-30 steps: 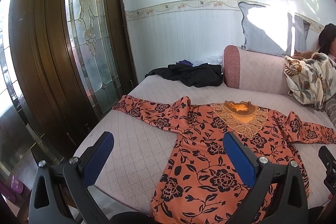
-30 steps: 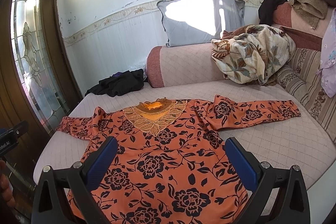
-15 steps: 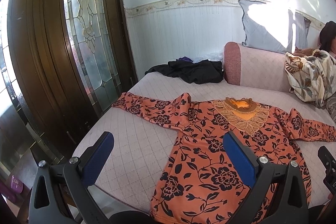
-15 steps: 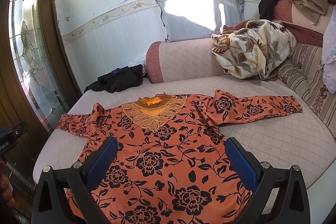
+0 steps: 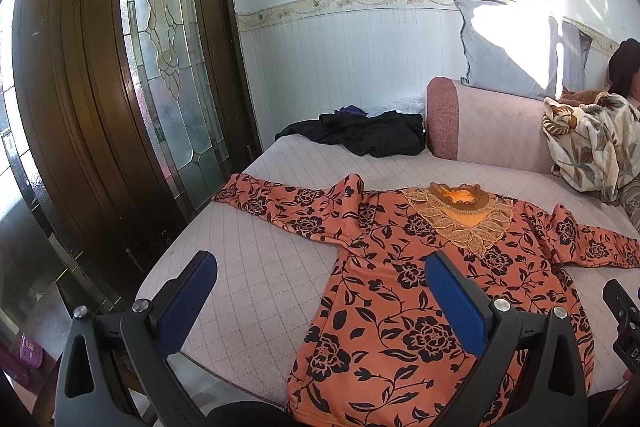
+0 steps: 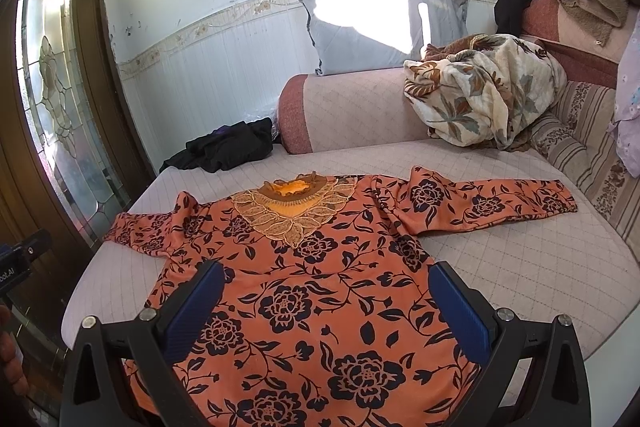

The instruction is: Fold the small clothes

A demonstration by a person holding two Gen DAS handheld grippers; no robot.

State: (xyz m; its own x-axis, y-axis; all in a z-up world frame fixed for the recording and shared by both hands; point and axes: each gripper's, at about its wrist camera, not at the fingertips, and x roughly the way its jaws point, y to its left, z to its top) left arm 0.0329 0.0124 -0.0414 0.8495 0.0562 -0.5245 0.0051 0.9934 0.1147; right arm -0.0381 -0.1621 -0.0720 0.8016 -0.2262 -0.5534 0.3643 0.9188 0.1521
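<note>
Partial "bot.AI" — left gripper (image 6: 16, 263)

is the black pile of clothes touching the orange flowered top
Apart. The left wrist view shows a strip of bare pink cover between the black clothes by the armrest and the orange top; the right wrist view shows the same gap.

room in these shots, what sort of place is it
Most likely a home living room: a quilted sofa with a grey pillow, a glass-panelled wooden door, and an orange floral top spread flat on the seat.

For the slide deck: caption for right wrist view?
Open right tongs above an orange floral top spread flat on the sofa.
</note>
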